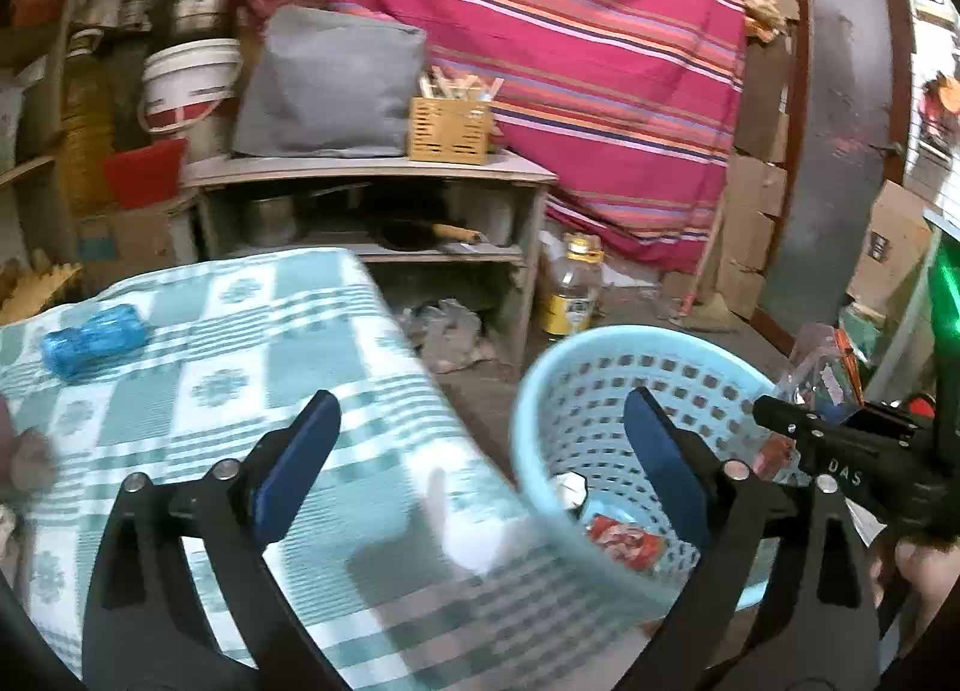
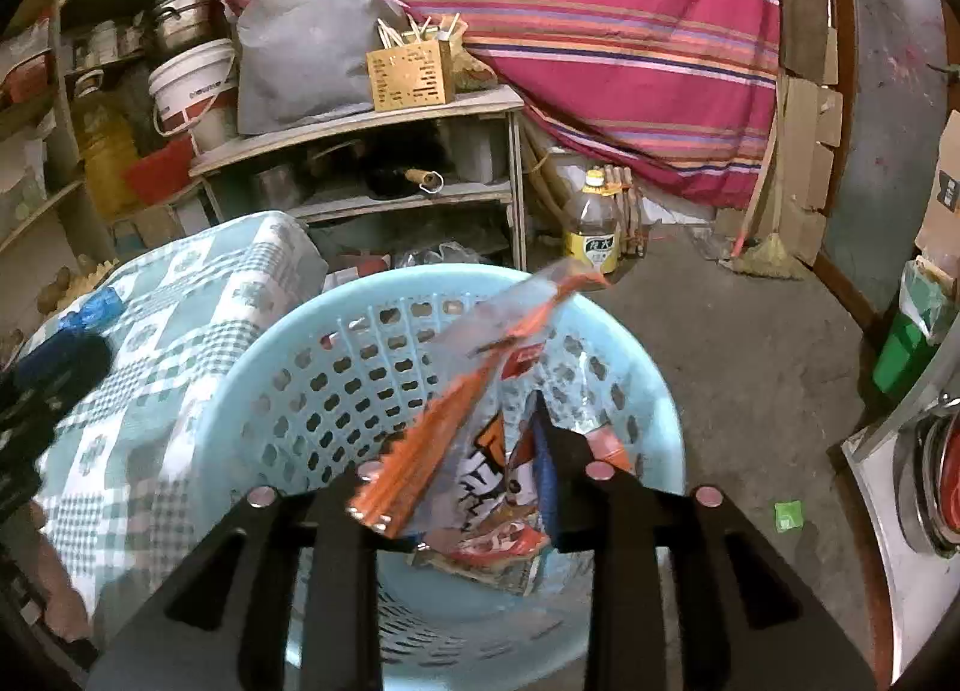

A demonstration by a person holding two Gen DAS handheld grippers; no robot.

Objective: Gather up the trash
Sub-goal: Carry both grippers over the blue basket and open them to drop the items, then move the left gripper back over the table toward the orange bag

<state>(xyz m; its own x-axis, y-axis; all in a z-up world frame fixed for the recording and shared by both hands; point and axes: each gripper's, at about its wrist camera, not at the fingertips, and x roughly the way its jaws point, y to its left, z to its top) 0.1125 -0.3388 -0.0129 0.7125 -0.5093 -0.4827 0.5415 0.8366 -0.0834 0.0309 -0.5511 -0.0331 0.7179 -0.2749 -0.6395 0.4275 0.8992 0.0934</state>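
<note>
Snack wrapper (image 2: 456,451), orange and clear foil with bold print too blurred to read, is pinched in the right tongs (image 2: 480,487) above the mouth of the light-blue perforated basket (image 2: 300,391). More wrappers (image 1: 624,541) lie on the basket floor. Left tongs (image 1: 480,463) spread wide, nothing between them, straddling the counter edge and basket rim. "DAS" reads on the right tool body. Blue crushed bottle (image 1: 93,340) lies on the checked counter cloth (image 1: 240,331). Bare concrete floor (image 2: 750,343) to the basket's right.

The right gripper (image 2: 474,475) pinches an orange snack wrapper (image 2: 456,421) over the blue basket (image 2: 240,391).
</note>
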